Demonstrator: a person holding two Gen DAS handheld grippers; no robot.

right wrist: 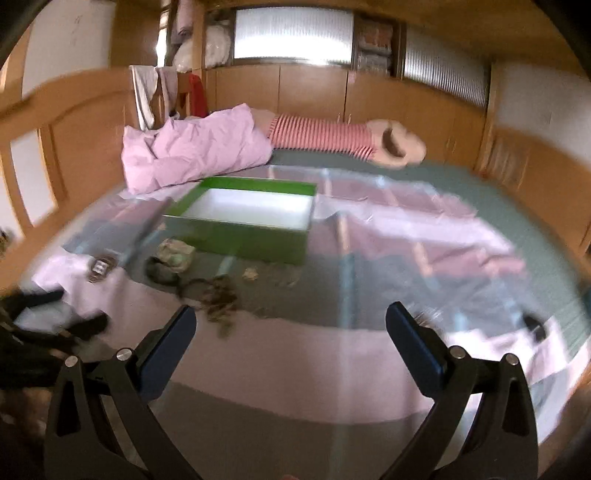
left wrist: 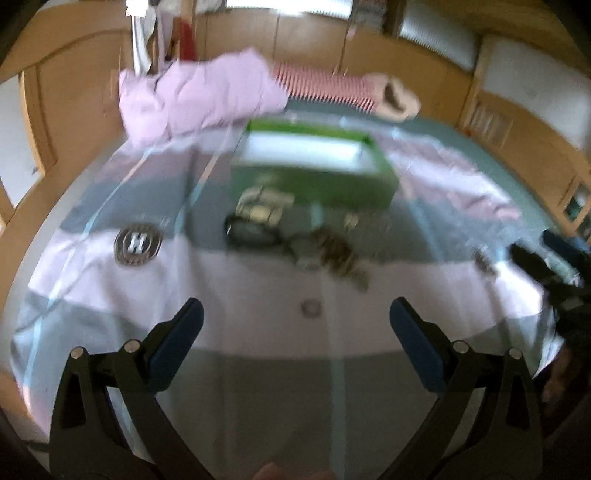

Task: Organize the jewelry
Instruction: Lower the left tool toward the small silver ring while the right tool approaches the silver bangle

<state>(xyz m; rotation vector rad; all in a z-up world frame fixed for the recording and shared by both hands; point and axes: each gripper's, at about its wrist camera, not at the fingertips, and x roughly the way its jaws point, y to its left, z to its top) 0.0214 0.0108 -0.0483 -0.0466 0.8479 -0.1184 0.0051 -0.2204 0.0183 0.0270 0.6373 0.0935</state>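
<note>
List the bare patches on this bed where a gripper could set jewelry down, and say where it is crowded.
Free: the pale sheet between both open grippers and the jewelry pile; the plastic-covered stretch right of the green box; the box's white floor looks bare. Crowded: the strip just before the box, with tangled pieces and a round oval piece.

A bed (right wrist: 480, 206) with a grey-green cover fills both views, overlaid by a clear plastic sheet (right wrist: 424, 236). At its far side lie a crumpled pink quilt (right wrist: 192, 151), a red-and-white striped pillow (right wrist: 317, 136) and a beige plush item (right wrist: 399, 147). Wooden cabinets (right wrist: 310, 88) and frosted windows (right wrist: 291, 33) stand behind.
</note>
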